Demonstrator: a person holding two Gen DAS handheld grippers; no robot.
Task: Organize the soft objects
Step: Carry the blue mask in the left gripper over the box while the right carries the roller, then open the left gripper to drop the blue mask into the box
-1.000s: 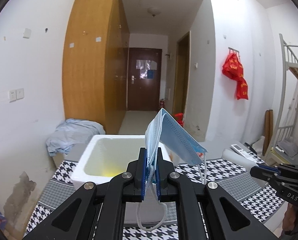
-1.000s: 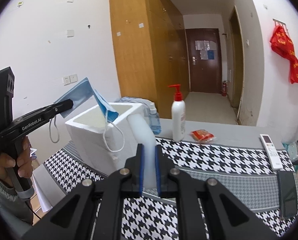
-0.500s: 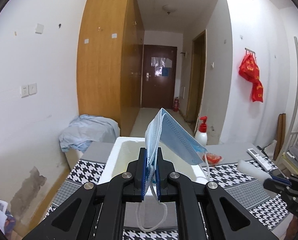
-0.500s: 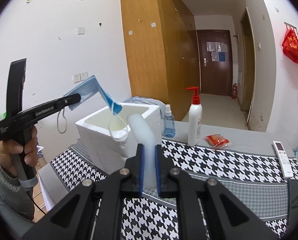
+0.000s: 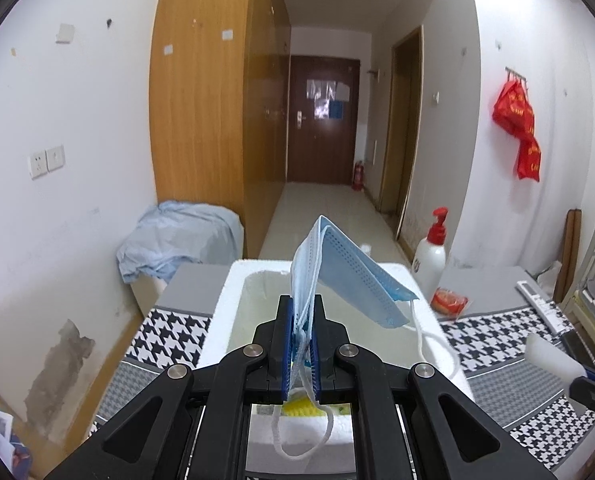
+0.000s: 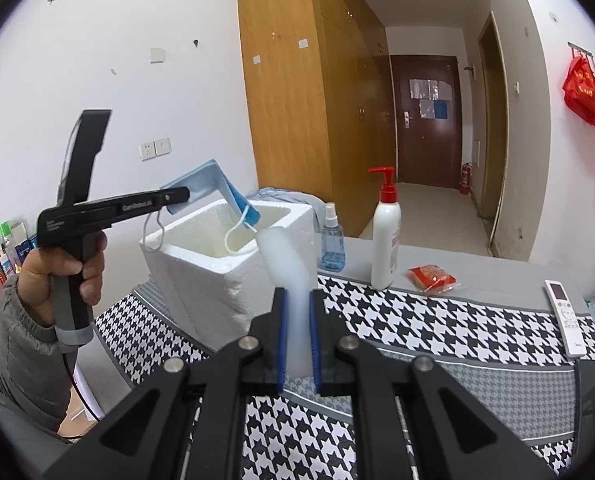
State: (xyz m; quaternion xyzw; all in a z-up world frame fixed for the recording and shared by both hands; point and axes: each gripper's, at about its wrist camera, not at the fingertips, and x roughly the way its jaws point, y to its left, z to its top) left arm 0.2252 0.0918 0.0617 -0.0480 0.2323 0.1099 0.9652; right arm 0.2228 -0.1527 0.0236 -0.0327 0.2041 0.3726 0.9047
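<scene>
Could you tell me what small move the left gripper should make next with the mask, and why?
Probably open and let go. The left gripper is shut on the mask, which hangs over the open foam box with one loop already dangling inside, so it should fall in.

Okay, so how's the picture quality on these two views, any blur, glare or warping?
Left wrist view: strong fisheye bowing of the walls, dark corner vignette, soft even light, face mask sharp. Right wrist view: same warping, the white foam piece in the right claw looks soft-edged, and the foam box is crisp with no glare.
</scene>
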